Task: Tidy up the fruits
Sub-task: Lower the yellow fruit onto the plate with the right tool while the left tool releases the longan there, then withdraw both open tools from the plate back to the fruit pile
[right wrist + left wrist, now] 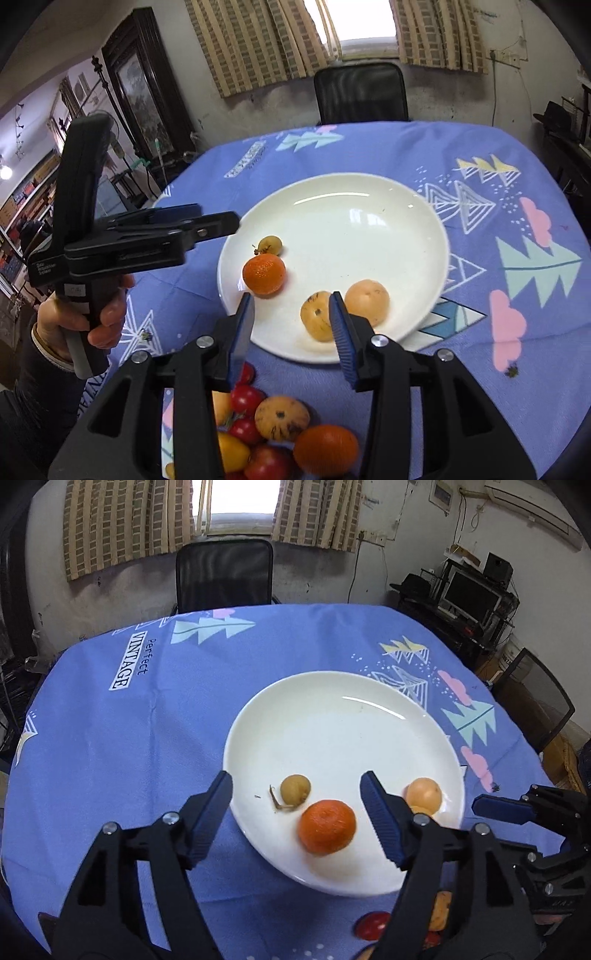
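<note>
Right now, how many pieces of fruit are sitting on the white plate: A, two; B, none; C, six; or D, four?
D: the right wrist view shows four on the white plate: a small yellowish fruit, a tangerine, and two pale orange fruits; the remaining fruit is piled on the tablecloth.

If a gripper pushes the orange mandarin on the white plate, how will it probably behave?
The mandarin looks round, so it would probably roll rather than slide on the smooth, glossy plate. It lies near the plate's edge, so a push outward might send it over the low rim. Its peel looks dimpled, so ridged fingers would likely hold it without slipping.
</note>
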